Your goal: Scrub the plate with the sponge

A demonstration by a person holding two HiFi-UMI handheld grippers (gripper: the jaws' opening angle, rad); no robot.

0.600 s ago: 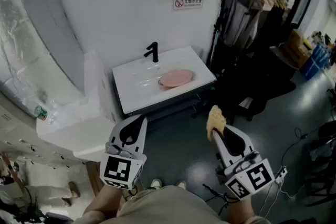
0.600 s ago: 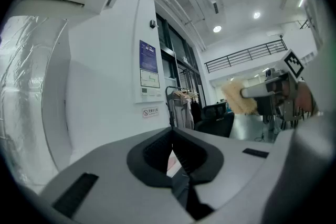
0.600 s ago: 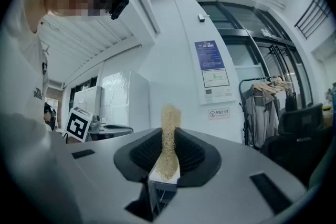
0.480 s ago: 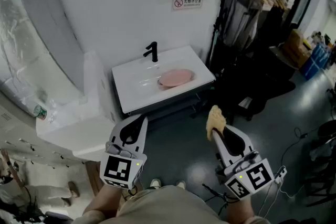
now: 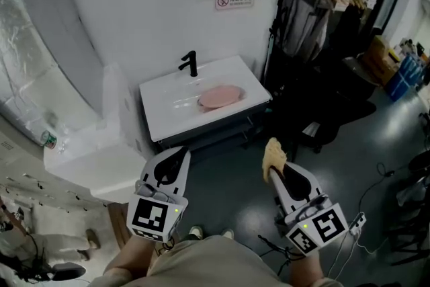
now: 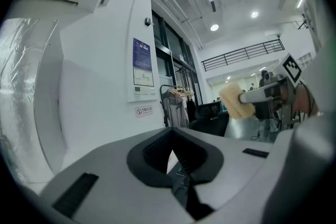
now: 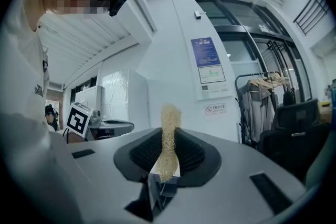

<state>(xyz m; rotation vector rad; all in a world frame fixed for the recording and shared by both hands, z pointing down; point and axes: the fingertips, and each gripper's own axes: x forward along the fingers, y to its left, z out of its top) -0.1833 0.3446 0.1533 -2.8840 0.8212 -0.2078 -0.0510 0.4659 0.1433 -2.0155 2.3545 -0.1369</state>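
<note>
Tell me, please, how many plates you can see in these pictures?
1. The pink plate lies in the sink, near the faucet. No other shows in any view, and nothing seems to hide one.

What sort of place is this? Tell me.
Likely a washbasin corner inside an office or lab hall: a white sink with a black faucet and a pink plate in it, a clothes rack beside it, a wall sign above.
</note>
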